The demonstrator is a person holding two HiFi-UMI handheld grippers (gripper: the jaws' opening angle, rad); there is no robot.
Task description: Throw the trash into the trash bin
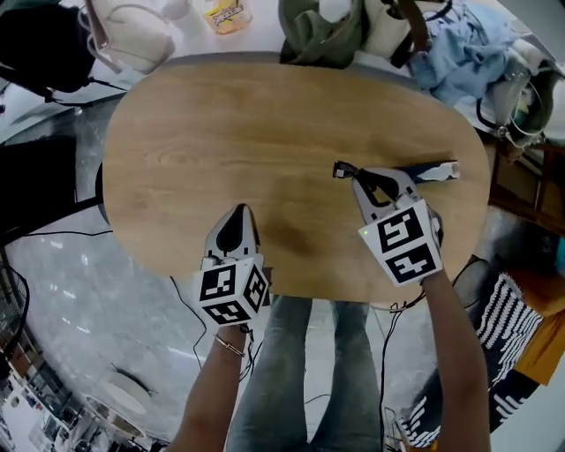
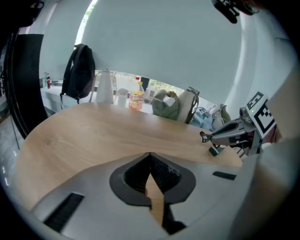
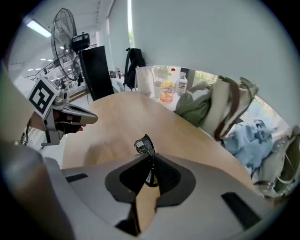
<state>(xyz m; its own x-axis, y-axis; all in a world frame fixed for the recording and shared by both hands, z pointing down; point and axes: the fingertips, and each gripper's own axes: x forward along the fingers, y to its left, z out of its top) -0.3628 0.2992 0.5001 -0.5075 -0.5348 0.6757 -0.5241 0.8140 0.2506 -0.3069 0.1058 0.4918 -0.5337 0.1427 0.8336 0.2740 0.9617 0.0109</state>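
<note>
My right gripper [image 1: 350, 170] hovers over the right part of the oval wooden table [image 1: 265, 132]. It is shut on a small crumpled dark wrapper [image 1: 342, 168], which sticks up from its tips [image 3: 144, 144]. Behind it a blue-and-white wrapper [image 1: 434, 170] lies flat on the table. My left gripper [image 1: 235, 217] is over the table's near edge, shut, with nothing between its fingers [image 2: 150, 155]. From the left gripper view, the right gripper [image 2: 206, 137] shows at the right. No trash bin shows in any view.
Along the table's far edge stand a white bag [image 1: 132, 35], an orange-labelled bottle [image 1: 228, 13], a green bag [image 1: 322, 31] and blue cloth [image 1: 463, 53]. A black backpack [image 2: 79, 72] and a fan [image 3: 65, 33] stand beyond. Cables [image 1: 53, 234] run across the floor.
</note>
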